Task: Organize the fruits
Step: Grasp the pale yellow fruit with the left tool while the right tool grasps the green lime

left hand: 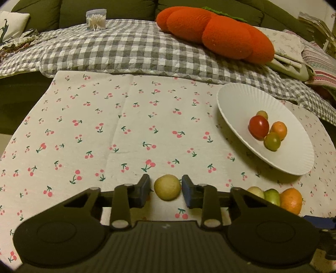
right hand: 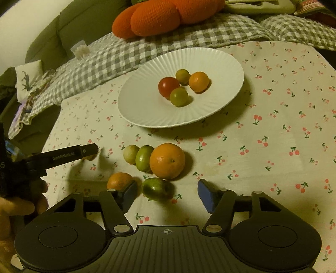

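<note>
The left gripper (left hand: 166, 190) tilts downward with its 2 fingers (left hand: 143, 189) apart, a narrow gap at each pad. The right gripper (right hand: 166, 194) also tilts down, its 2 fingers (right hand: 206, 194) spread wider. A hand (right hand: 20, 206) grasps the left gripper's handle.

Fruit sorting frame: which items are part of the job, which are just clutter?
In play:
- white plate with four small fruits
- pale yellow fruit between the left tool pads
- green fruit at the right tool
- large orange

Lying about:
- orange cushion
- checked blanket
- cotton swab box
</note>
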The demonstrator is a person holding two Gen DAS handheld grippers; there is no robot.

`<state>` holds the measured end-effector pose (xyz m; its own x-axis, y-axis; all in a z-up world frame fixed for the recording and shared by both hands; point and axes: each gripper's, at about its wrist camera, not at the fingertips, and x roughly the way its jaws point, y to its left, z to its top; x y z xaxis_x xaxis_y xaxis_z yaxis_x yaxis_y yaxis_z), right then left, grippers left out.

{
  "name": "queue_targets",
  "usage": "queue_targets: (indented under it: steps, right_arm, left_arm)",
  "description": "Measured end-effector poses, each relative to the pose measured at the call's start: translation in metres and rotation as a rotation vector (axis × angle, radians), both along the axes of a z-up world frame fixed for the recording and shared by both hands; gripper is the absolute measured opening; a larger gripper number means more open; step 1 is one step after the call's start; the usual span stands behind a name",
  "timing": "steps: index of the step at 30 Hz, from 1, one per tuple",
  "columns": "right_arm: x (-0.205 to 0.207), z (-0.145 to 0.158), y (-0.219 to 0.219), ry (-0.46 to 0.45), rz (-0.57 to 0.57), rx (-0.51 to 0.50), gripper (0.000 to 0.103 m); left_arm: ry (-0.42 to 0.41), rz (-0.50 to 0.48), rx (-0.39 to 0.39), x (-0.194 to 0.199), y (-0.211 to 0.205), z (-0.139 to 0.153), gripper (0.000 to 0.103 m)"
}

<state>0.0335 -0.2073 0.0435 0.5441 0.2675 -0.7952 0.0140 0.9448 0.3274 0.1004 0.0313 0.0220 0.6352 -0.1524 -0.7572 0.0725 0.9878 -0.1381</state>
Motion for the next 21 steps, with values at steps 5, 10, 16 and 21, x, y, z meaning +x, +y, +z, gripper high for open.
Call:
queue_targets:
  steps: [5, 10, 16, 21]
  right_arm:
    - [0.003, -0.004, 0.005, -0.006, 0.016, 0.005, 0.048]
    - [0.006, -0.007, 0.013, -0.014, 0.047, -0.005, 0.039]
    - [0.003, -0.004, 0.018, -0.037, 0.057, -0.044, 0.032]
    - [0.001, 0.0, 0.017, -0.031, 0.05, -0.043, 0.032]
  left_arm:
    - [-0.007, -0.023, 0.035, -0.002, -0.006, 0.001, 0.025]
    - [0.014, -0.012, 0.011, -0.003, -0.004, 0.003, 0.025]
    - [0.015, 0.0, -0.014, -0.007, -0.002, 0.011, 0.025]
    - [-0.012, -0.007, 0.001, -0.015, -0.006, 0.022, 0.025]
